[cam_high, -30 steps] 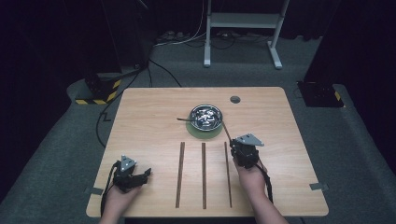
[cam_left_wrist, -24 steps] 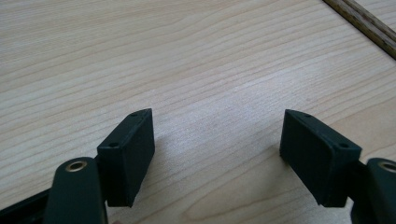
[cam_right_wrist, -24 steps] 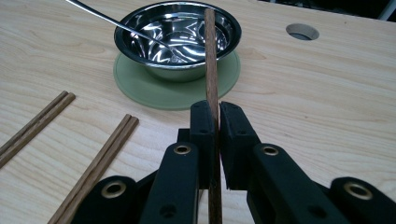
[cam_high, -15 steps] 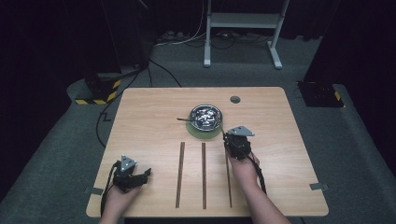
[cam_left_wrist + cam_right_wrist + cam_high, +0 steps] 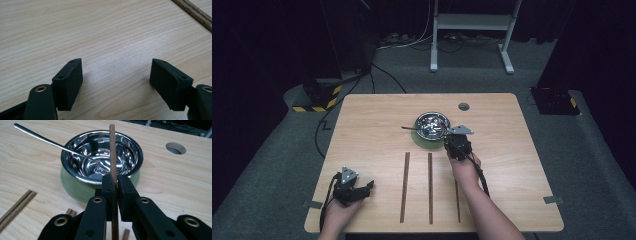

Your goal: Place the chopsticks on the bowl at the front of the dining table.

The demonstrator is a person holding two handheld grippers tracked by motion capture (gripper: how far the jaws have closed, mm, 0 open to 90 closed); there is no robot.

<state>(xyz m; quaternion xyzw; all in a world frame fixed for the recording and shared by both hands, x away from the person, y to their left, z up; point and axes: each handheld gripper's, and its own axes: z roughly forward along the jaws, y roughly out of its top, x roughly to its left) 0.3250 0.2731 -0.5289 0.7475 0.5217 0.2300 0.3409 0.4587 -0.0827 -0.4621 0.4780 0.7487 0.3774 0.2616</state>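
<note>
My right hand-held gripper (image 5: 115, 185) is clamped on a wooden chopstick (image 5: 112, 150) just at the steel bowl (image 5: 102, 155)'s six o'clock rim, so I'd ease it in clear of the spoon (image 5: 50, 142), while my left hand-held gripper (image 5: 116, 82) idles open-jawed over bare counter (image 5: 100, 30).

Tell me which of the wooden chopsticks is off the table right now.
The chopstick clamped in the right hand-held gripper, its tip over the steel bowl. The chopstick pairs nearer the left hand-held gripper lie flat on the table.
</note>
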